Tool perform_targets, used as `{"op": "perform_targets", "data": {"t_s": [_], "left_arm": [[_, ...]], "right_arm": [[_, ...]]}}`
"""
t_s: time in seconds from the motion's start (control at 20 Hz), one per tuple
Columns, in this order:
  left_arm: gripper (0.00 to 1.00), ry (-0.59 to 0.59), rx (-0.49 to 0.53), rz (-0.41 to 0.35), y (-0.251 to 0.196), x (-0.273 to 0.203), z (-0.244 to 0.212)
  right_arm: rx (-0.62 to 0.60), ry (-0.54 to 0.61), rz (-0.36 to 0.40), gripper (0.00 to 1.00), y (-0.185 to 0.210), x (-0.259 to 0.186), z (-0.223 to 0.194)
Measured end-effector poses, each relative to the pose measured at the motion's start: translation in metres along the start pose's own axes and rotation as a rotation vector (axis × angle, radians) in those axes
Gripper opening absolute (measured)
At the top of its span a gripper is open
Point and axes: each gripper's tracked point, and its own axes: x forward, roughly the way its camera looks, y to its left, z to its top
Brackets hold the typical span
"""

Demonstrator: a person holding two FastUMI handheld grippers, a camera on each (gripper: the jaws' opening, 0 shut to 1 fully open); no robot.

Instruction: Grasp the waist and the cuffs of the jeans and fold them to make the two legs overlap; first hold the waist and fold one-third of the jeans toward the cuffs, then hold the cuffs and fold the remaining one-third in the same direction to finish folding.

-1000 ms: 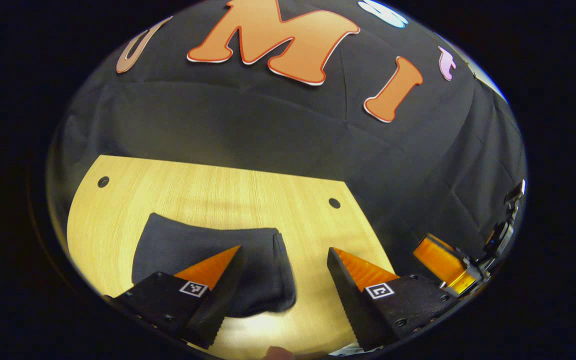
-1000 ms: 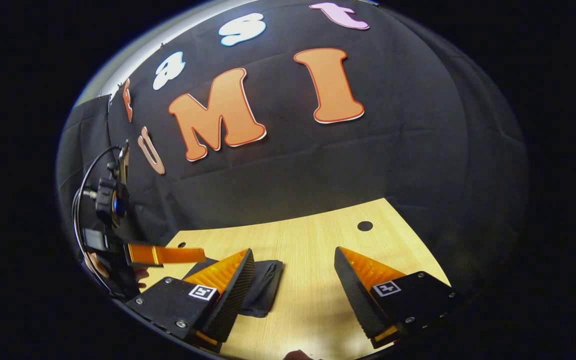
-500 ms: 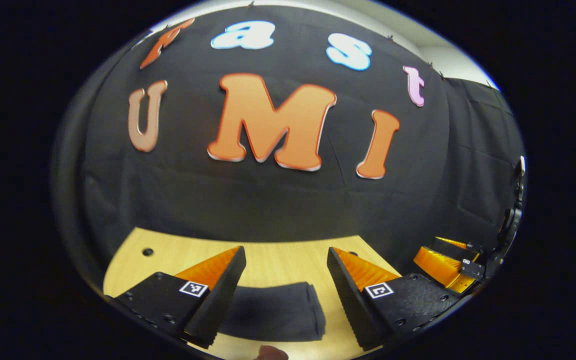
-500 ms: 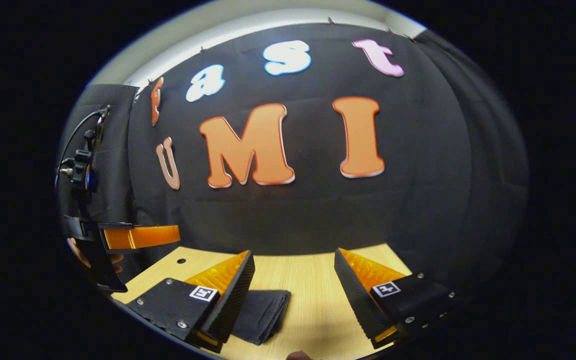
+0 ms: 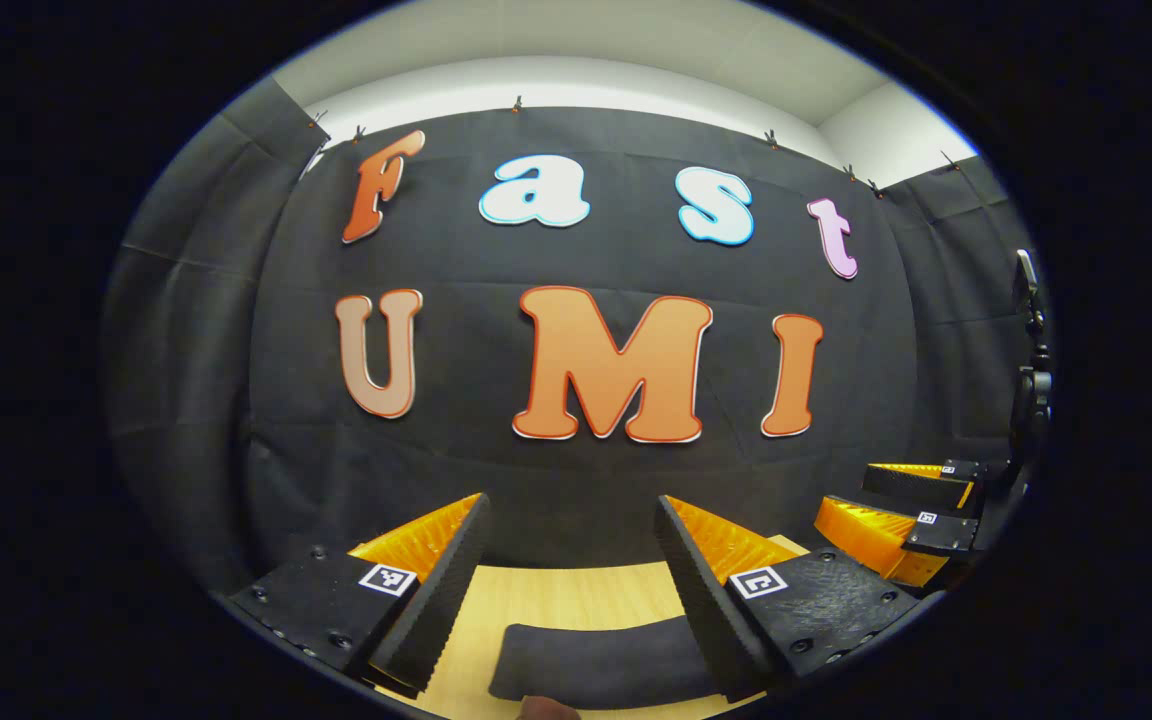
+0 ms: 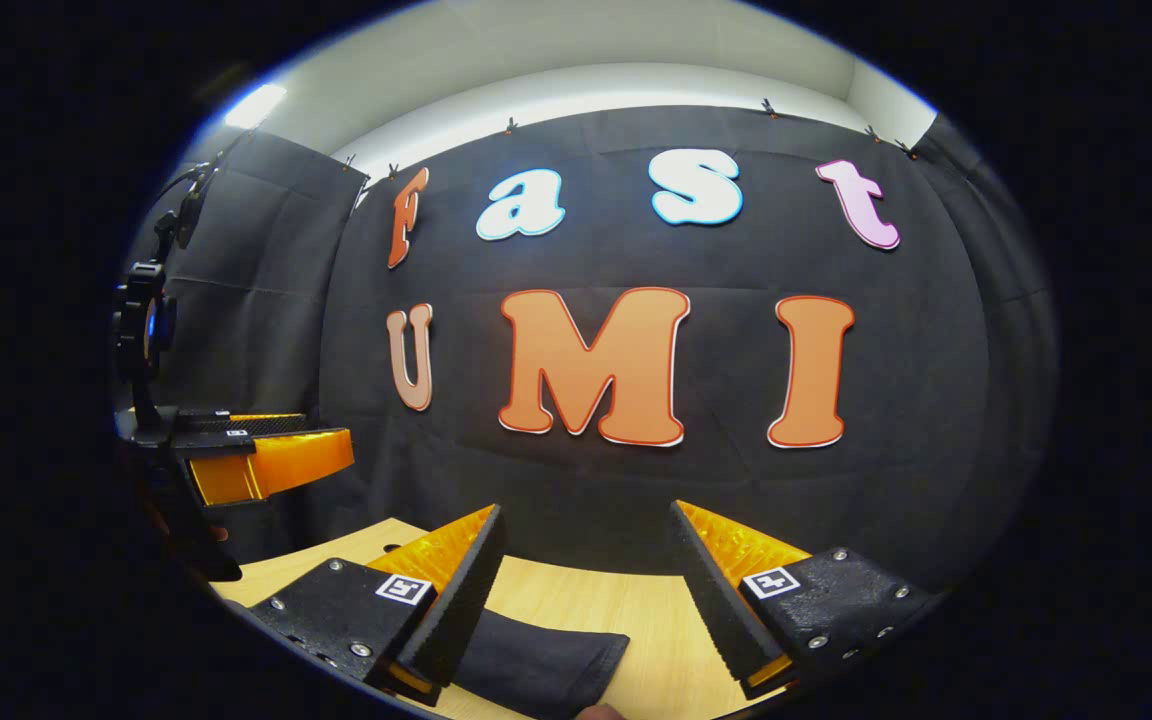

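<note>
The dark jeans (image 5: 601,660) lie folded into a compact bundle on the light wooden table (image 5: 556,595), low in the left gripper view. My left gripper (image 5: 571,500) hangs open above them, touching nothing and pointing at the booth wall. In the right gripper view the same jeans (image 6: 536,670) sit at the bottom, partly behind the left finger. My right gripper (image 6: 587,507) is open too, held over the table (image 6: 616,600) with nothing between its fingers. Each gripper appears at the edge of the other's view, the right gripper (image 5: 911,505) and the left gripper (image 6: 266,455).
The black cloth wall stands close behind the table's far edge. A hand holding the left gripper is partly visible at the left of the right gripper view. A small round hole (image 6: 392,548) marks the tabletop.
Both grippers have risen and tilted up from the table toward the wall. The folded jeans have dropped to the bottom of both views and stay lying on the table.
</note>
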Motion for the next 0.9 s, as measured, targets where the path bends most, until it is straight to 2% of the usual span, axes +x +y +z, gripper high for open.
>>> {"op": "perform_targets", "data": {"t_s": [0.25, 0.3, 0.4, 0.45, 0.6, 0.65, 0.75, 0.8, 0.85, 0.9], "left_arm": [[0.95, -0.03, 0.027, 0.057, -0.029, 0.007, -0.034], [0.96, -0.042, 0.02, 0.069, -0.026, 0.007, -0.034], [0.96, -0.047, 0.027, 0.062, -0.024, 0.007, -0.034], [0.98, -0.033, 0.036, 0.059, -0.024, 0.007, -0.035], [0.98, -0.017, 0.019, 0.054, -0.029, 0.013, -0.041], [0.96, -0.011, 0.014, 0.054, -0.027, 0.01, -0.042], [0.98, 0.004, 0.016, 0.062, -0.025, 0.009, -0.044], [0.96, 0.011, 0.013, 0.064, -0.026, 0.011, -0.046], [0.98, 0.015, 0.006, 0.065, -0.027, 0.01, -0.047], [0.96, 0.021, -0.002, 0.067, -0.027, 0.009, -0.047]], "right_arm": [[0.013, -0.012, -0.007, 1.0, 0.021, 0.007, -0.005], [0.022, -0.028, -0.008, 0.98, 0.025, 0.007, -0.004], [0.032, -0.054, -0.026, 1.0, 0.027, 0.009, -0.006], [0.034, -0.056, -0.028, 0.98, 0.03, 0.009, -0.007], [0.02, -0.02, -0.031, 0.97, 0.035, 0.011, -0.02], [0.024, -0.017, -0.033, 1.0, 0.04, 0.01, -0.023], [0.037, -0.03, -0.04, 0.97, 0.044, 0.004, -0.023], [0.042, -0.032, -0.045, 0.97, 0.043, 0.005, -0.024], [0.044, -0.028, -0.048, 0.93, 0.043, 0.008, -0.026], [0.045, -0.022, -0.046, 0.89, 0.046, 0.007, -0.028]]}}
